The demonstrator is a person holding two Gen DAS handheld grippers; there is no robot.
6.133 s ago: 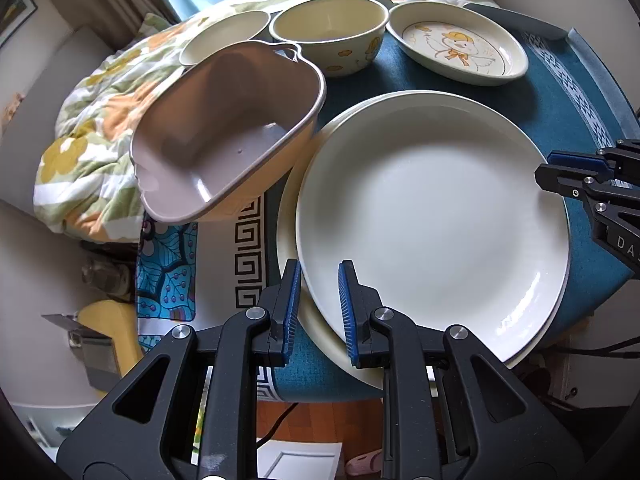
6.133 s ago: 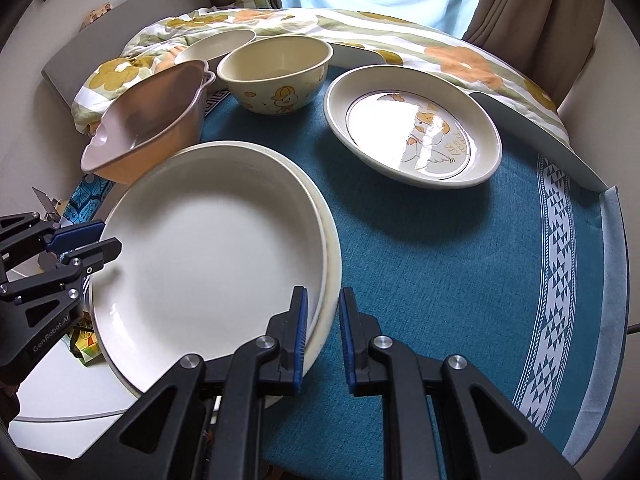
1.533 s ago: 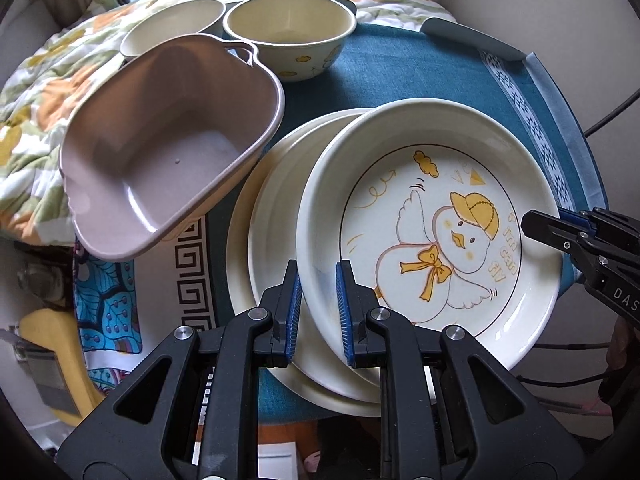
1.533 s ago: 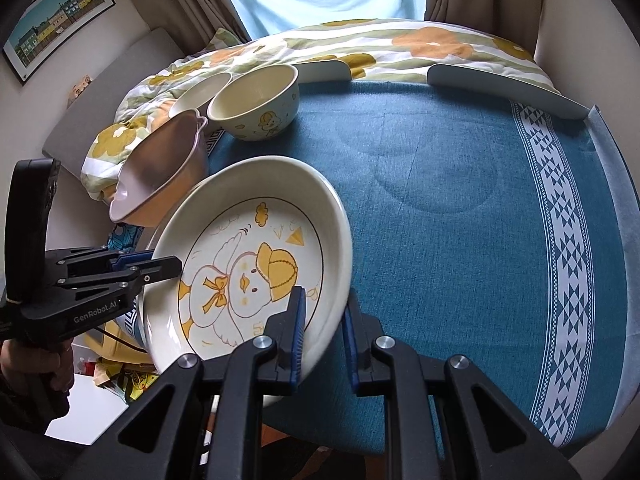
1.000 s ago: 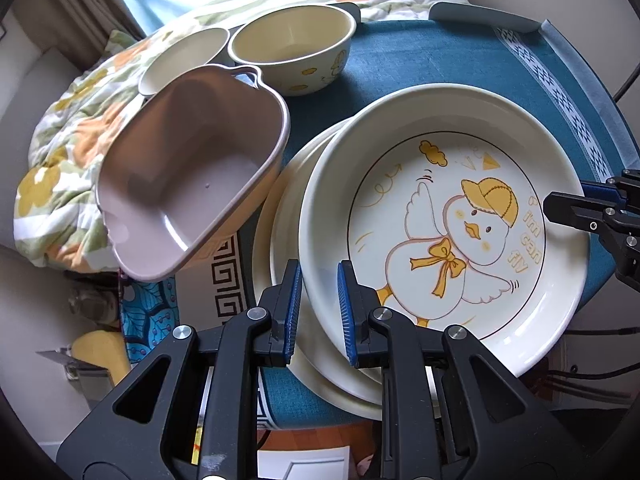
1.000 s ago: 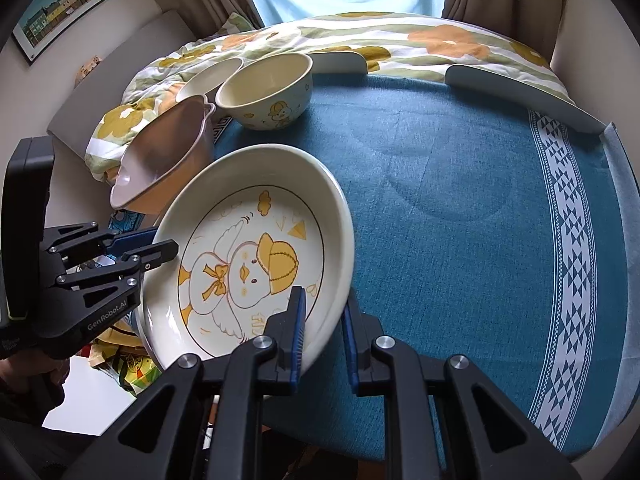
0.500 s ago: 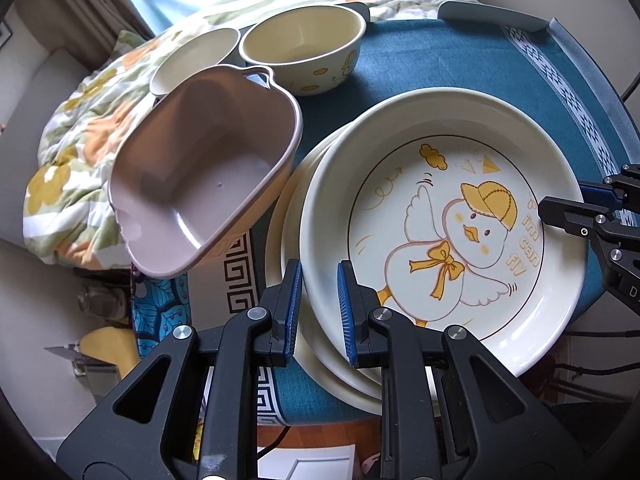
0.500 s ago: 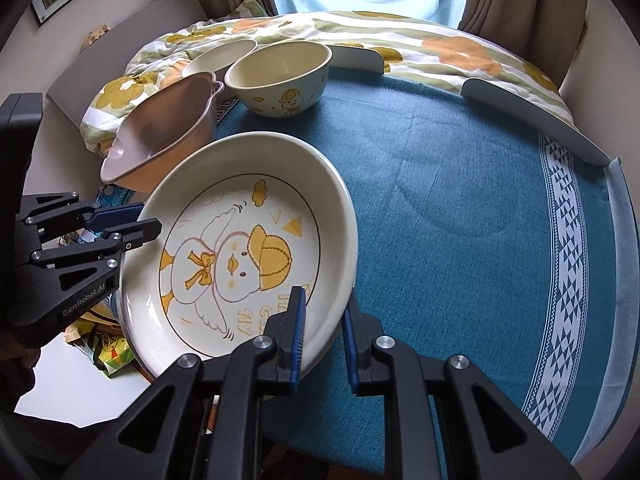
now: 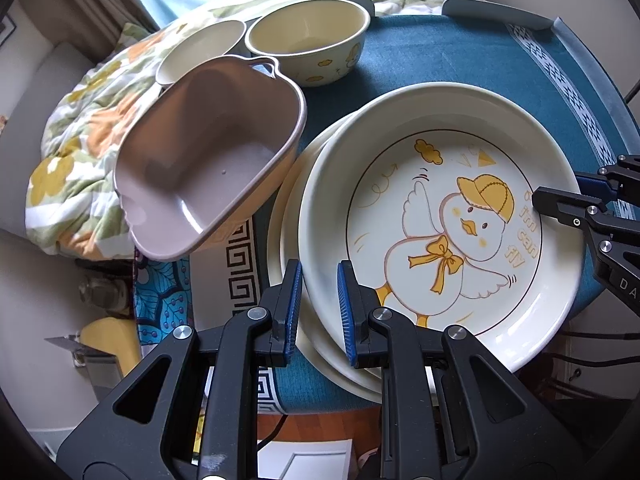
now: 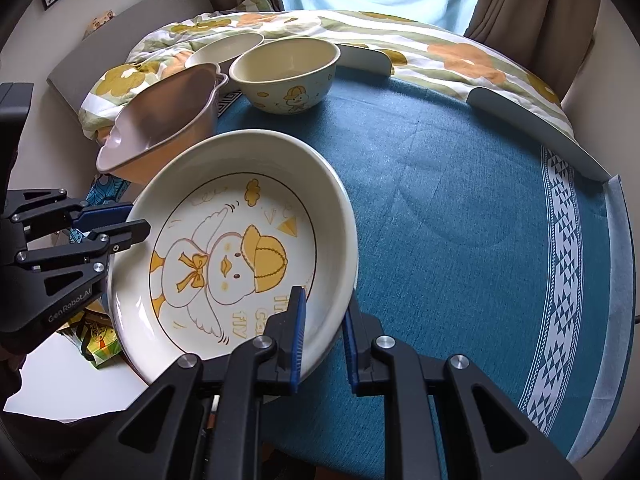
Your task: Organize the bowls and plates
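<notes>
We found the deep cream ceramic plate printed with a yellow-capped duck (image 9: 440, 216) sitting on top of two plain cream plates (image 9: 290, 216) stacked at the near edge of the round table under its teal woven cloth (image 10: 460, 208). Only the rims of those lower plates showed, to the left of the duck plate in the left wrist view.

The left gripper (image 9: 318, 300) had its blue-padded jaws drawn close together, straddling the near rim of the duck plate; we could not make out whether the pads actually pressed on it. The right gripper (image 10: 324, 324) pinched the opposite rim of the duck plate, one pad inside the plate and one outside.

A mauve plastic tub with a small handle (image 9: 208, 152) stood just left of the duck plate, tilted, its edge overhanging the table. Beyond the duck plate stood a cream bowl with a small duck print (image 10: 286, 74), and just behind the tub a shallower cream dish (image 9: 200, 50). A floral quilt in orange, yellow and green (image 10: 400, 46) lay bunched past the far edge of the table.
</notes>
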